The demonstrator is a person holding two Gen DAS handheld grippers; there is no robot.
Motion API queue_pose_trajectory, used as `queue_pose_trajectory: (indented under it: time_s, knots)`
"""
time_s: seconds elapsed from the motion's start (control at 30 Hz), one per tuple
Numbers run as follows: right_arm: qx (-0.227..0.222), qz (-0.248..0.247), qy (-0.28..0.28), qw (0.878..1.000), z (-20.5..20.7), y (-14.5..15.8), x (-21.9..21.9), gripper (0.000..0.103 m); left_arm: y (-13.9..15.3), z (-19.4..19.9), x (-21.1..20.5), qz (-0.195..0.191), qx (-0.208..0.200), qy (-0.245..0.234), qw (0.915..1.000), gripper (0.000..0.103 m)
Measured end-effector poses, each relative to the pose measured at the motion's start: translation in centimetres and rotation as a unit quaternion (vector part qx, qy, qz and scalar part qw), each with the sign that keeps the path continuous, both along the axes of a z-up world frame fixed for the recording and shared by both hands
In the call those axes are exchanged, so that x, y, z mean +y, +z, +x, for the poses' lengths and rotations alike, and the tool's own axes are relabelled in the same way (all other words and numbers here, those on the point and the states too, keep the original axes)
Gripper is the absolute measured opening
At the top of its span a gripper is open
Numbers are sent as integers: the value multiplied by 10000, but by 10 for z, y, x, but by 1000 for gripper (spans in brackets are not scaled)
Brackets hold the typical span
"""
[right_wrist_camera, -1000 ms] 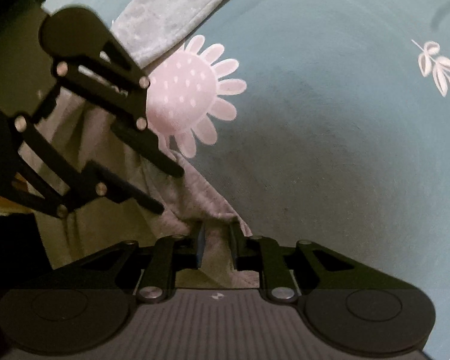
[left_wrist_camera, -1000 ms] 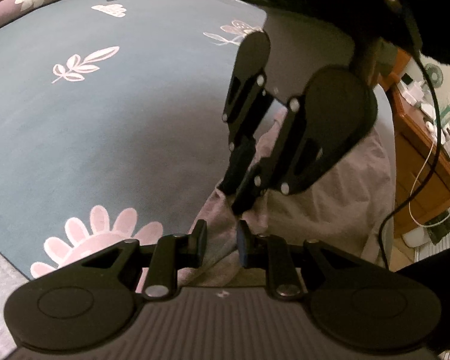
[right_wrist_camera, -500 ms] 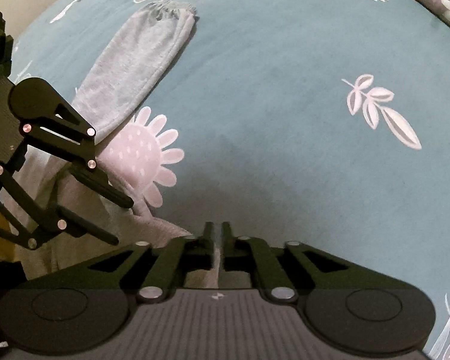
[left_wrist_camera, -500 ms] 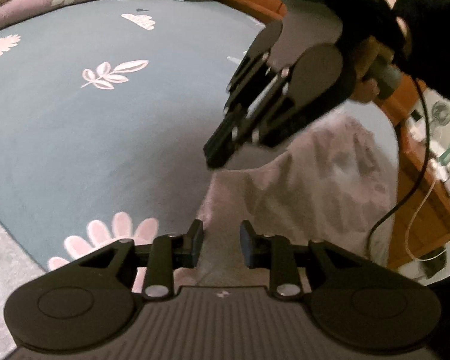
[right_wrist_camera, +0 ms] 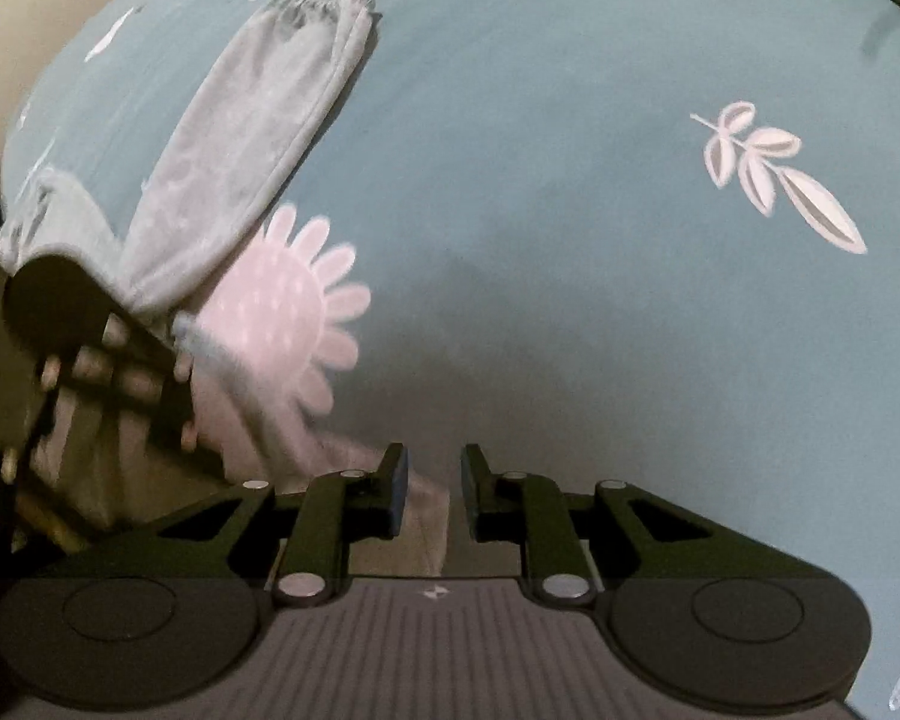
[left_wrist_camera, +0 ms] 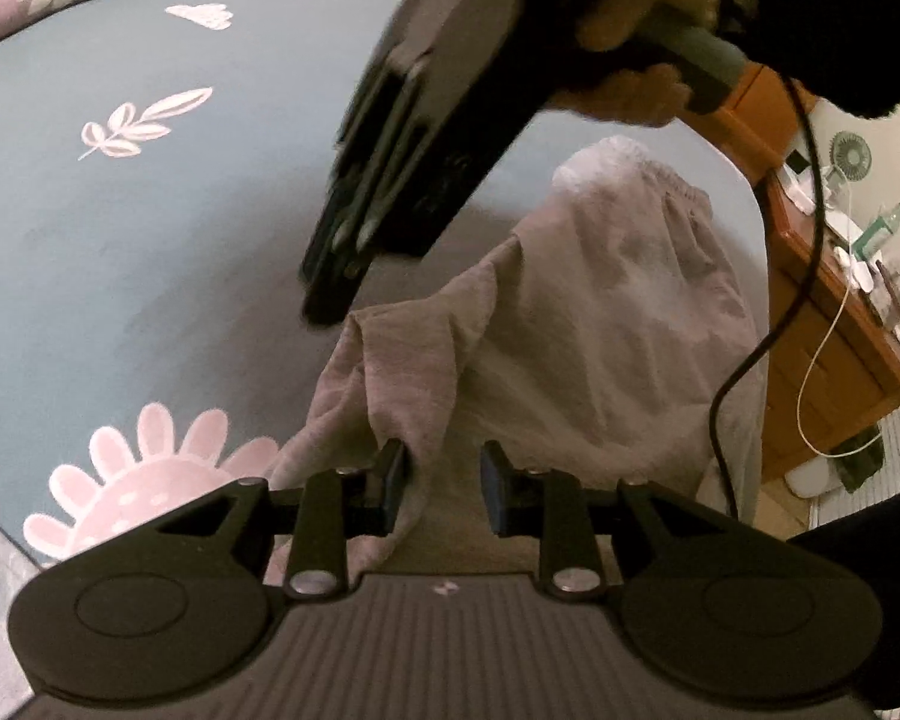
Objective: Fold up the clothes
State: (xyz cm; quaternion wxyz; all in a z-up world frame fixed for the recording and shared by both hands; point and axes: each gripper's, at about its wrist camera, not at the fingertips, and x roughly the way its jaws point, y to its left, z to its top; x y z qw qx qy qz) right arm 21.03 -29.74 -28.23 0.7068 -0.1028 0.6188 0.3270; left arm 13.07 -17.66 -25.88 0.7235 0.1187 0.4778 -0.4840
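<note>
Our right gripper [right_wrist_camera: 429, 495], pinched shut half a second ago, now gapes over the grey trousers [left_wrist_camera: 600, 324], like our open left gripper [left_wrist_camera: 441, 495].

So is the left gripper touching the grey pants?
Touching: in the left wrist view, the open left gripper has one finger pressed against the grey pants.

Dim warm indoor light; fisheye bending at edges; motion blur on right gripper [left_wrist_camera: 330, 294]; soft shadows.

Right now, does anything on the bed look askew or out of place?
The grey pants lie bunched and creased near the bedspread edge, one leg splayed out diagonally. Nothing is spilled or damaged.
</note>
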Motion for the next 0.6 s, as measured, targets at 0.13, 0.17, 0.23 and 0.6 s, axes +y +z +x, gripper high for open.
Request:
queue_pose_trajectory:
  time_s: [0.13, 0.17, 0.23, 0.6]
  knots:
    - [171, -326, 324, 9988, -11, -12, 6, 24, 3, 0, 3, -110, 31, -11, 9999, 25]
    - [265, -415, 312, 9983, -16, -15, 3, 25, 3, 0, 3, -122, 27, -28, 9999, 25]
    - [407, -488, 308, 9975, -24, -18, -1, 27, 3, 0, 1, -176, 34, -56, 9998, 25]
    - [2, -148, -490, 9987, -34, 13, -21, 33, -19, 19, -15, -548, 897, 90, 9944, 34]
